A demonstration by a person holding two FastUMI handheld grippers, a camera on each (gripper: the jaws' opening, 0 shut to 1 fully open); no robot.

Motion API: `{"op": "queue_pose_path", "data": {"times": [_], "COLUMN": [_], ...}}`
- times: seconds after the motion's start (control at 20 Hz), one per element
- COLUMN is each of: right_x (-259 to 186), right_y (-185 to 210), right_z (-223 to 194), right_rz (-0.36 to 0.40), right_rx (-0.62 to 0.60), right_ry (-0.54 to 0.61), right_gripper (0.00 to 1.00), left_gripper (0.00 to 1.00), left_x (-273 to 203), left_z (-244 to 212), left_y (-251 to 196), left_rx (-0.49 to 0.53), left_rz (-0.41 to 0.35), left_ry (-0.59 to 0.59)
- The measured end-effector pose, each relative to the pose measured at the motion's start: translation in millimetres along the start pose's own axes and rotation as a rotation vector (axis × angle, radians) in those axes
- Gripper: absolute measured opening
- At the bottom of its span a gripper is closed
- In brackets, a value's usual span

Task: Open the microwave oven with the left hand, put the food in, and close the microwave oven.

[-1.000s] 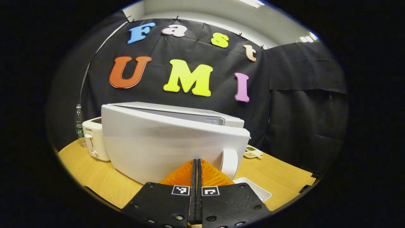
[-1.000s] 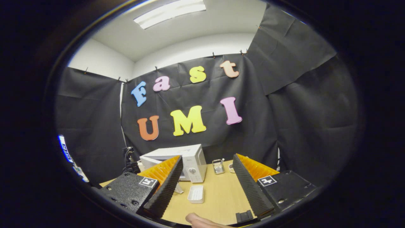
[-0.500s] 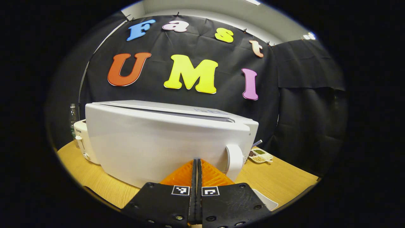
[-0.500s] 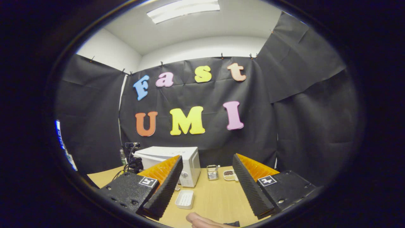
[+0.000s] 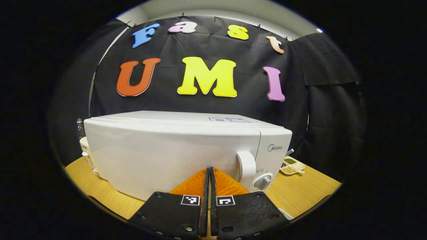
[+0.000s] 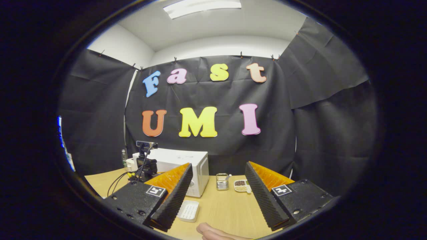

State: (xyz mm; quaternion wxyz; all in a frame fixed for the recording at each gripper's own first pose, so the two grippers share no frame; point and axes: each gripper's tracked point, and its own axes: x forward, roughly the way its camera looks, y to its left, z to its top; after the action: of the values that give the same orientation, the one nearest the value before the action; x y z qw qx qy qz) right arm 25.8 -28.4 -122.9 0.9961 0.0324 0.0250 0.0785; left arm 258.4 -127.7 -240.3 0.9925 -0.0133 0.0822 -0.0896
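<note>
The white microwave (image 5: 173, 150) stands close ahead in the left gripper view, its door flush with the body. My left gripper (image 5: 209, 170) is shut with nothing between its fingers, and its tips rest at the lower door just left of the white handle (image 5: 247, 165) and the knob (image 5: 263, 181). The door hides the inside. In the right gripper view the microwave (image 6: 196, 173) sits farther off on the table, and my right gripper (image 6: 219, 164) hangs open and empty, well back from it. A white tray (image 6: 188, 211) lies in front of the oven.
A toaster (image 5: 87, 155) and a bottle (image 5: 80, 128) stand left of the oven. A divided dish of grains (image 5: 290, 165) lies to its right, near a glass jar (image 6: 222, 181). A fingertip (image 6: 213, 231) shows at the near table edge (image 6: 230, 213).
The microwave door has swung from partly open to flush shut, with my shut left gripper pushing in against it. The right gripper stays open and has shifted only slightly.
</note>
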Motion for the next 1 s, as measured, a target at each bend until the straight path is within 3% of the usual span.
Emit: {"op": "queue_pose_path", "data": {"times": [0.05, 0.25, 0.3, 0.4, 0.45, 0.5, 0.55, 0.6, 0.7, 0.75, 0.8, 0.85, 1.0], "right_x": [-0.3, -5.6, -7.0, -12.3, -14.7, -17.5, -21.3, -24.8, -33.2, -36.9, -40.2, -42.8, -53.8], "right_y": [0.2, -2.8, -6.5, -9.2, -8.1, -6.1, -1.6, 2.2, 9.1, 11.0, 15.2, 18.6, 23.7], "right_z": [0.2, 1.2, 2.7, 6.0, 7.0, 6.0, 6.7, 4.8, 1.6, -0.7, -2.6, -4.5, -5.4], "right_rz": [0.000, -0.022, -0.042, -0.074, -0.083, -0.088, -0.081, -0.074, -0.067, -0.067, -0.066, -0.066, -0.084], "right_rx": [0.003, 0.004, 0.001, -0.004, 0.003, 0.010, 0.017, 0.024, 0.031, 0.026, 0.015, 0.007, -0.020], "right_ry": [0.001, 0.003, 0.000, -0.007, -0.007, -0.005, -0.008, -0.003, 0.003, 0.007, 0.014, 0.019, 0.040], "right_gripper": [1.00, 1.00, 0.89, 0.89, 1.00, 0.89, 0.90, 1.00, 1.00, 0.89, 0.89, 0.89, 0.90], "left_gripper": [0.03, 0.03, 0.03, 0.03, 0.03, 0.03, 0.03, 0.03, 0.01, 0.00, 0.00, 0.19, 0.95], "left_x": [-0.2, -0.3, -0.1, -0.4, -0.6, -2.2, -9.0, -19.9, -46.5, -62.5, -76.2, -93.1, -144.2], "left_z": [0.1, -1.0, -1.3, -1.5, -1.8, -5.8, -11.3, -11.8, 4.8, 15.1, 21.9, 29.9, 55.7], "left_y": [-0.2, 0.8, 0.9, 0.8, 0.8, 3.7, 9.3, 11.4, 10.9, 7.8, 8.8, 13.4, 10.8], "left_rx": [-0.005, -0.002, -0.004, -0.022, -0.038, -0.057, -0.076, -0.092, -0.097, -0.089, -0.068, -0.039, 0.012], "left_rz": [-0.002, 0.023, 0.035, 0.049, 0.045, 0.049, 0.063, 0.070, 0.058, 0.046, 0.049, 0.071, 0.098], "left_ry": [-0.002, 0.005, 0.006, 0.015, 0.022, 0.049, 0.082, 0.103, 0.069, 0.044, 0.034, 0.026, 0.000]}}
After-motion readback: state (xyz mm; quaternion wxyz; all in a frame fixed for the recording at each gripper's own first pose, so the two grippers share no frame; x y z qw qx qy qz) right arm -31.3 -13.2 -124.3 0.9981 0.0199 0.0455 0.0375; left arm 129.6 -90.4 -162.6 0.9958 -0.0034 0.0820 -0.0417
